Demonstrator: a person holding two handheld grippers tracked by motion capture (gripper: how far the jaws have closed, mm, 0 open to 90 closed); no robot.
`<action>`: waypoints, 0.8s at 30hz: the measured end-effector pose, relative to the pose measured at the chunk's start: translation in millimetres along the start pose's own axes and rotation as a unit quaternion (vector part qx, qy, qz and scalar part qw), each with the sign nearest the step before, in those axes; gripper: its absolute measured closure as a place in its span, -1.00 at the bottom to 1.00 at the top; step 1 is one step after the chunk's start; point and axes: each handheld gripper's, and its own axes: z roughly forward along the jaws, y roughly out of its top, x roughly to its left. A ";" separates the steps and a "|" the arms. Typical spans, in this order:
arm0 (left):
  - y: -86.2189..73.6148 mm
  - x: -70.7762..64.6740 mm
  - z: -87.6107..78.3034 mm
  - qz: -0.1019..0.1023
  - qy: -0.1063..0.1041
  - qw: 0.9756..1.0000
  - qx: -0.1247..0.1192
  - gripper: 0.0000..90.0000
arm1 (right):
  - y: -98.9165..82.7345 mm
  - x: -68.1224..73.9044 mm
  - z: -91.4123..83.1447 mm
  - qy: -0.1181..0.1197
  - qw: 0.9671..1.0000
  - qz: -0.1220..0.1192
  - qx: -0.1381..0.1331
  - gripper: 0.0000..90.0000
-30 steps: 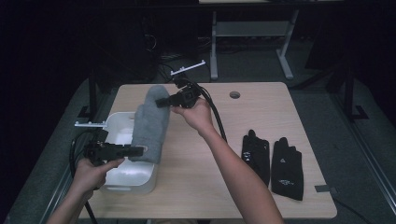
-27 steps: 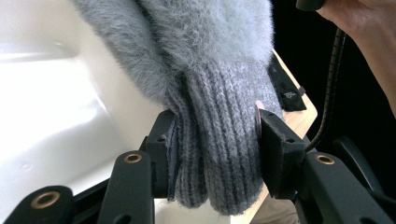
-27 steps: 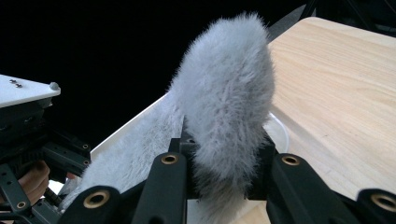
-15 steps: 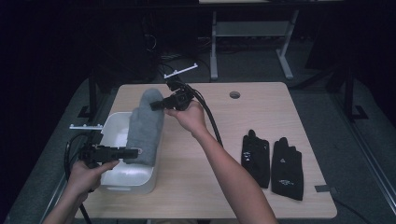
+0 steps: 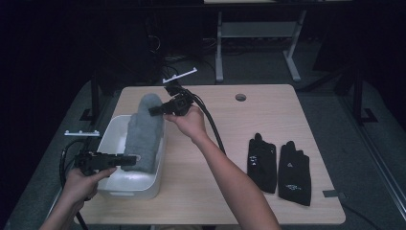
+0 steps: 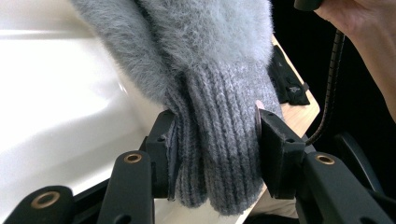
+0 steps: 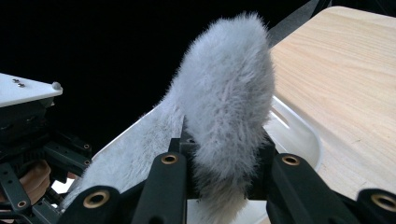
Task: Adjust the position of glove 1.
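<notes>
A fluffy grey mitten [image 5: 143, 132] is stretched between both grippers over a white bin [image 5: 112, 143] at the table's left. My right gripper [image 5: 155, 111] is shut on its fuzzy tip [image 7: 229, 121], held up above the bin's far end. My left gripper [image 5: 130, 160] is shut on the ribbed knitted cuff [image 6: 217, 140] near the bin's front rim. In the left gripper view the cuff bulges between the two pads [image 6: 275, 144]. In the right gripper view the left gripper [image 7: 28, 140] sits low at the left.
Two black gloves [image 5: 262, 162] [image 5: 294, 172] lie side by side on the wooden table [image 5: 268, 115] at the right. A round cable hole [image 5: 241, 97] sits near the far edge. A black cable [image 5: 213, 129] trails from the right gripper.
Both grippers have carried the mitten leftward and down over the bin. The right hand has drawn slightly toward the bin's far end.
</notes>
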 end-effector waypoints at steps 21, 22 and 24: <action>-16.3 16.2 9.5 -0.021 0.016 0.999 0.023 0.18 | -15.7 -7.1 23.8 0.000 1.000 0.012 0.022 0.64; -17.1 16.9 10.2 -0.022 0.016 0.999 0.025 0.18 | -16.9 -7.6 25.2 0.000 1.000 0.012 0.021 0.64; -18.6 17.7 12.0 -0.026 0.016 0.999 0.027 0.17 | -18.7 -9.1 27.4 0.000 1.000 0.013 0.025 0.63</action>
